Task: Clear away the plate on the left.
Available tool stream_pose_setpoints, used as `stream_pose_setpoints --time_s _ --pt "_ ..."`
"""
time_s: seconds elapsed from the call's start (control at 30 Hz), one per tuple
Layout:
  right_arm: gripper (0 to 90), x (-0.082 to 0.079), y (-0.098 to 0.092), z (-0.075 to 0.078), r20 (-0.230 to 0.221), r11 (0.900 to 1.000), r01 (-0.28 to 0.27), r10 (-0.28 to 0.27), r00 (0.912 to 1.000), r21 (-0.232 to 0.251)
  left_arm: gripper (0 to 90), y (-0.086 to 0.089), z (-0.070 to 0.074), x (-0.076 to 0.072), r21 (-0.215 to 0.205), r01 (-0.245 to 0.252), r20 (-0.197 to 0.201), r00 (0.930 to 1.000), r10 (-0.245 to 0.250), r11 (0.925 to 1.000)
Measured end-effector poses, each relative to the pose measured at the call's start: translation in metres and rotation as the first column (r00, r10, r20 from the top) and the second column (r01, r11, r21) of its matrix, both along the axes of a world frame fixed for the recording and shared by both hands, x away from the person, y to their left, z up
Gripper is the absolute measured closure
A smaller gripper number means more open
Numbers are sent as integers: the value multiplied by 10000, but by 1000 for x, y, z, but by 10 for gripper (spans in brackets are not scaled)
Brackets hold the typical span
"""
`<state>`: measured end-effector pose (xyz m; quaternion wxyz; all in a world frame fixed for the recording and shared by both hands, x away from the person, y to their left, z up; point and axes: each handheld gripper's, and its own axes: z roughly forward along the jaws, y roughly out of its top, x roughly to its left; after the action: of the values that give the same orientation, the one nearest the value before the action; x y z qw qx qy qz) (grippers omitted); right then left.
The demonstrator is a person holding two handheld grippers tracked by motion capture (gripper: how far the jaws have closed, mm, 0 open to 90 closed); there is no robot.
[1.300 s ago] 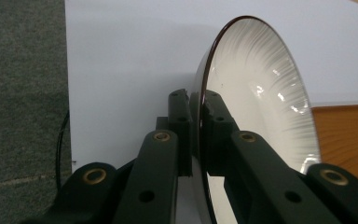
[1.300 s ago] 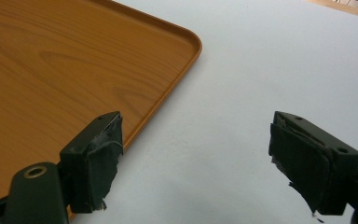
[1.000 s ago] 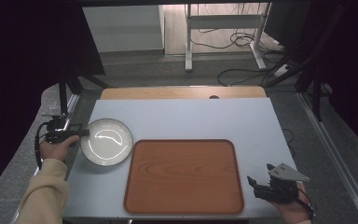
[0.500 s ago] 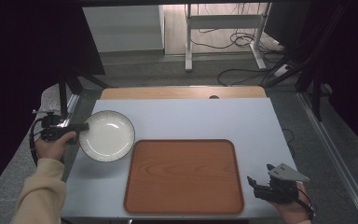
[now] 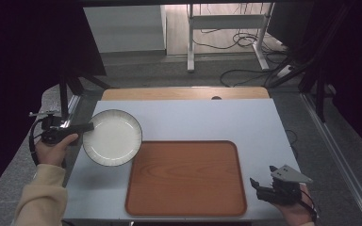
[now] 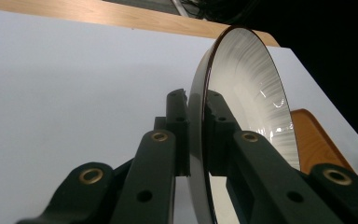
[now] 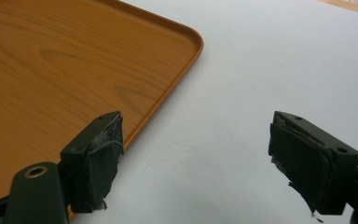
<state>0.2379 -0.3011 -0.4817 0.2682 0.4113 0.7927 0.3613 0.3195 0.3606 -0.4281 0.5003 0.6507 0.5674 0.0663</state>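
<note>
White glazed ceramic: a round white plate with a thin dark rim (image 5: 112,137) sits at the worktop's left edge, its right side just beside the tray's far-left corner; whether it rests on the surface or is lifted off it cannot be told from the high view.
Plate texture: fine grey brushed streaks run inward from the rim (image 6: 254,100), the glaze shiny with a small highlight.
Left gripper (image 5: 86,127): its black jaws are closed on the plate's left rim, one pad on each face (image 6: 196,135); brass-coloured rivets show on the jaw links.
Wood-grain tray: a rectangular orange-brown tray with rounded corners and a low raised lip (image 5: 186,178) lies along the worktop's near edge, nothing on it.
Worktop: a matte pale grey-white sheet (image 5: 207,120) over a light wooden board that shows as a strip along the far edge.
Right gripper (image 5: 264,188): held at the near-right corner, jaws spread wide with nothing between them (image 7: 193,163); the black pad covering is frayed at its edges.
Writing: no readable label or brand on anything.
Open room: the far half of the worktop and the strip right of the tray are bare.
</note>
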Motion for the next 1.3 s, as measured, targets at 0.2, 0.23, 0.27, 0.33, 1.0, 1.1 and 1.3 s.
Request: stream_pose_setpoints --time_s 0.2,0.23,0.27,0.33,1.0,1.1,1.3 --pt "186 1 -1 0 -16 10000 19 -19 10000 -9 829 -6 2 -3 -27 143 168 9998 -142 9999" --pt "186 1 -1 0 -20 10000 18 -18 10000 -11 829 -7 2 -3 -41 173 191 9997 -173 9998" --pt "186 1 -1 -1 -17 10000 16 -16 10000 -20 829 -9 2 -4 -70 214 225 9995 -213 9997" --pt "186 1 -1 -1 -17 10000 18 -18 10000 -22 828 -12 2 -4 -70 270 244 9993 -268 9996" --pt "187 1 -2 -1 -50 10000 55 -55 10000 -43 825 -37 9 -5 -262 867 621 9944 -850 9959" --pt "187 1 -2 -2 -51 10000 51 -51 10000 -60 826 -39 9 -5 -391 939 605 9940 -914 9948" --pt "187 1 -2 -2 -50 10000 72 -73 10000 -61 825 -48 11 -6 -403 1152 742 9909 -1120 9925"
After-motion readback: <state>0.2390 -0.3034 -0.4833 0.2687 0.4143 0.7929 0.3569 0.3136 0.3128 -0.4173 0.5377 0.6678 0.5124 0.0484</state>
